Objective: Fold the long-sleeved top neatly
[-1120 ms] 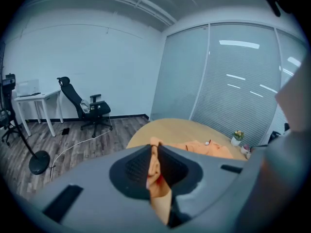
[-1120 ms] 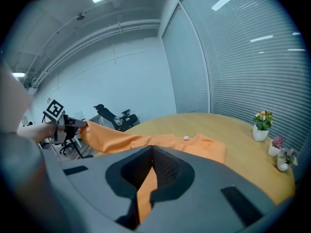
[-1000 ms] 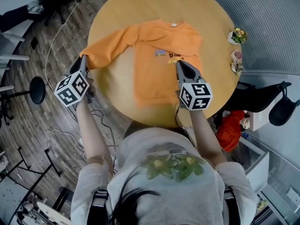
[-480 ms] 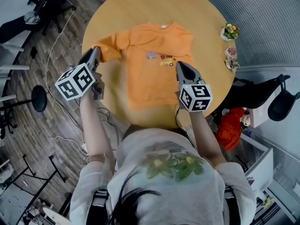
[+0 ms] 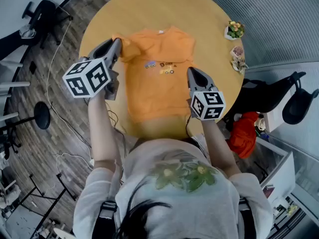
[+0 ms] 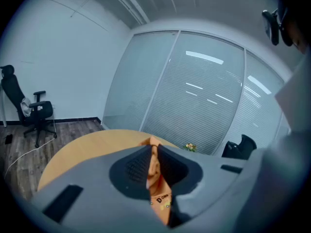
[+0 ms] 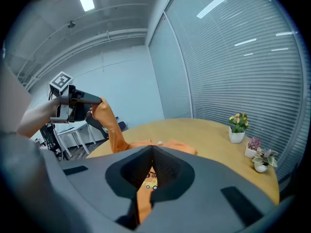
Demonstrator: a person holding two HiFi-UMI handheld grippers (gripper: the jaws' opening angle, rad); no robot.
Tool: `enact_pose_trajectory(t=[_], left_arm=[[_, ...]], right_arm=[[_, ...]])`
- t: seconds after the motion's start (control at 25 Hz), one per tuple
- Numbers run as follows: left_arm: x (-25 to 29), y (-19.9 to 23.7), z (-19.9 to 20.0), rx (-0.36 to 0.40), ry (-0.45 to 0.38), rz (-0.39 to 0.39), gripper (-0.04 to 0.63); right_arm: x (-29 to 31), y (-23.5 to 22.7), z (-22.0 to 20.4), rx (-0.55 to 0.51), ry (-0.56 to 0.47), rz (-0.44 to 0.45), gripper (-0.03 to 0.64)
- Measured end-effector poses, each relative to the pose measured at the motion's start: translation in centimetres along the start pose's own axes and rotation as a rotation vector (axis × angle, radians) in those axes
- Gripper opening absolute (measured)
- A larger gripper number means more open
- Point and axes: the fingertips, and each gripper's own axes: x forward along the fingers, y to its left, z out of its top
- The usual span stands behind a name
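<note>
A round wooden table (image 5: 164, 9) fills the middle of the head view, standing on a dark plank floor (image 5: 45, 68). A wall of glass with slatted blinds (image 5: 279, 19) curves round its far right side.

The orange long-sleeved top (image 5: 157, 88) lies on the table, front up, its body flat and a small printed design across the chest. Its hem reaches the table edge nearest you.

Your left gripper (image 5: 118, 41) is clenched on one sleeve (image 7: 111, 125). It holds the sleeve raised above the table's left side, and the cloth hangs down from the jaws to the shoulder. Your right gripper (image 5: 191, 69) has its jaws pressed together, with its tips over the right side of the top's body, beside the print. You cannot tell whether they touch the cloth.

A black office chair (image 5: 299, 108) and something red (image 5: 244, 133) stand to your right. A stool (image 5: 40, 114) and a loose cable (image 5: 57, 44) are on the floor to your left. Two small potted plants (image 5: 233, 30) sit at the table's right edge, well apart from the top.
</note>
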Motion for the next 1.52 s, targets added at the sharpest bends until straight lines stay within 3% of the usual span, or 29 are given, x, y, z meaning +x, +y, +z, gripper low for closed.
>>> enact_pose_trajectory(t=[0.24, 0.6, 0.84, 1.0, 1.2, 1.28, 1.36, 1.52], left_arm=[[5.5, -4.4, -1.6, 0.092, 0.116, -0.122, 0.04], [13.7, -10.3, -5.8, 0.141, 0.294, -0.281, 0.04], [20.1, -11.7, -11.8, 0.172, 0.475, -0.261, 0.04], [23.4, -11.8, -16.0, 0.113, 0.556, -0.218, 0.04], [25.7, -12.7, -18.9, 0.008, 0.55, -0.246, 0.041], [25.8, -13.2, -19.3, -0.013, 0.533, -0.273, 0.084], [25.5, -13.6, -19.1, -0.024, 0.509, -0.3, 0.185], [23.8, -14.0, -18.4, -0.089, 0.419, -0.354, 0.239]], right_arm=[[0.3, -2.6, -0.3, 0.027, 0.01, -0.028, 0.018], [2.4, -4.6, -1.0, 0.064, 0.033, -0.048, 0.018], [3.3, -6.1, -1.8, 0.079, 0.058, -0.069, 0.018], [3.6, -6.9, -2.5, 0.088, 0.077, -0.083, 0.018], [4.0, -8.1, -2.8, 0.094, 0.087, -0.101, 0.018], [4.1, -8.4, -2.9, 0.095, 0.09, -0.106, 0.018], [4.3, -8.4, -3.0, 0.096, 0.091, -0.107, 0.018], [4.4, -8.1, -2.9, 0.096, 0.089, -0.105, 0.018]])
